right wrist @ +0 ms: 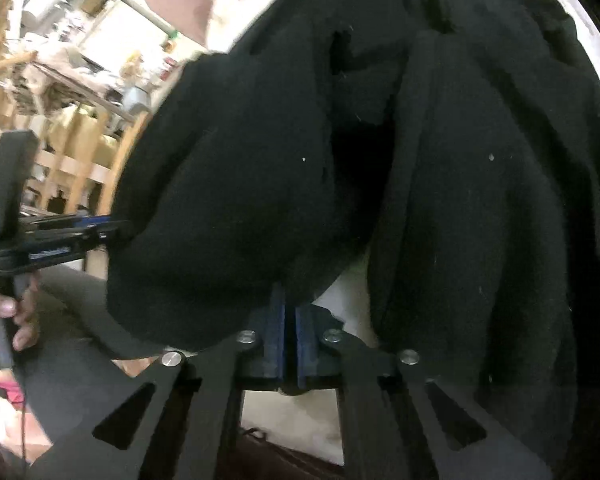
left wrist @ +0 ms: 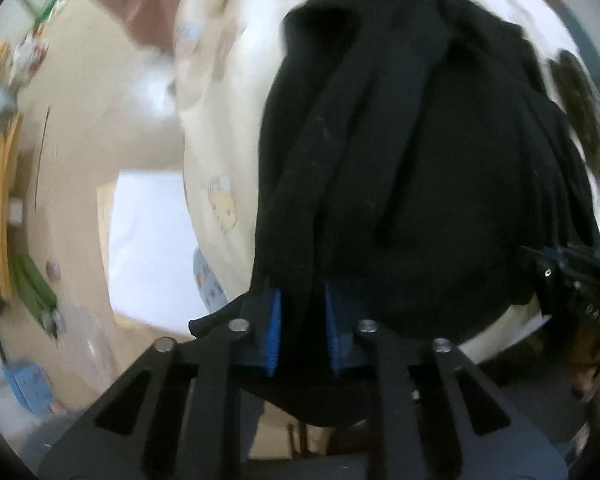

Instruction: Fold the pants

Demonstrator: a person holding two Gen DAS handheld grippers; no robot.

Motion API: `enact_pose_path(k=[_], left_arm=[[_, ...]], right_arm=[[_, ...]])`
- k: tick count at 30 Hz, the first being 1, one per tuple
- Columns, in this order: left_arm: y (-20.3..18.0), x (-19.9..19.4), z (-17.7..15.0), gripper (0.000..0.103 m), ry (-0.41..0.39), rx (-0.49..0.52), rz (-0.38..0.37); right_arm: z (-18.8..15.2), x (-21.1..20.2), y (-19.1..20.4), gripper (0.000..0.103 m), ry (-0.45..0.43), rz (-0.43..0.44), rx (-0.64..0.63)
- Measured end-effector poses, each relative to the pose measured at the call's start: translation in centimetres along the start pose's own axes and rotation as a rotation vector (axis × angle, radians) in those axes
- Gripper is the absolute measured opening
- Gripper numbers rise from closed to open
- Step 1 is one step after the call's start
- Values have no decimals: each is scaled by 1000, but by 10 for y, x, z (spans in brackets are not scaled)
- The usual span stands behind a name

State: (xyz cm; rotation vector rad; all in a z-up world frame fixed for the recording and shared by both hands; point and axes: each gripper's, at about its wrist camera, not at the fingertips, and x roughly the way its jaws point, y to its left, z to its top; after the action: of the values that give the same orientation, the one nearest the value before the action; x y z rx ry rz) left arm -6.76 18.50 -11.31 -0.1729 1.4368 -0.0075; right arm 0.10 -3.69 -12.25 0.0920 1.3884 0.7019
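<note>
So both grippers are clamped onto the same black, soft fleecy pair of pants (left wrist: 412, 184), which is bunched up in thick folds and hanging over a cream bedsheet printed with little cartoon animals (left wrist: 216, 168). In the left wrist view the left gripper (left wrist: 302, 312), black frame with blue pads (left wrist: 275, 332), has a fold of the dark fabric pinched between its pads, and the cloth spills out above and below the fingers. The pads aren't fully together since the bunched fabric sits in the gap. Over in the right wrist view the right gripper (right wrist: 290, 320) has its blue pads pretty much pressed together, with an edge of the pants caught at the tips and the rest of the garment ballooning up and filling most of the frame. Off to the left in that same view you can see the other gripper from the side, held by a person's hand (right wrist: 4, 312) wrapped around its grey handle. Behind it there's a cluttered room with a light wooden rack (right wrist: 72, 160), all pretty blurry. The floor in the left view looks like pale beige tile (left wrist: 100, 128).
</note>
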Motion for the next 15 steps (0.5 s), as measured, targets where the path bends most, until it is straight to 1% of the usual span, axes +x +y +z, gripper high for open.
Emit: enact_pose_path(k=[4,5,7,10,12,14,15], left_arm=[[0,-31,0,11,-65,-10,-70],[2,-40,-1,11,-79,-20,-96],[3,-56,0,11,-97,-35,-145],[2,-81,6,11,-135,-13,-168],[4,-87,11,11,-136,4,-156],[7,-88,15,14,-137,11,-104],[10,-88,17,14,-131,1,-99]], right_arm=[[-7,-34,5,3,-65,88,19],[-8,-47,8,3,-92,131,27],[-9,-62,10,3,-119,181,37],[-4,-92,13,3,-190,300,41],[5,-110,14,3,-238,356,43],[17,-121,16,3,-265,387,55],[22,-123,16,3,-268,402,58]])
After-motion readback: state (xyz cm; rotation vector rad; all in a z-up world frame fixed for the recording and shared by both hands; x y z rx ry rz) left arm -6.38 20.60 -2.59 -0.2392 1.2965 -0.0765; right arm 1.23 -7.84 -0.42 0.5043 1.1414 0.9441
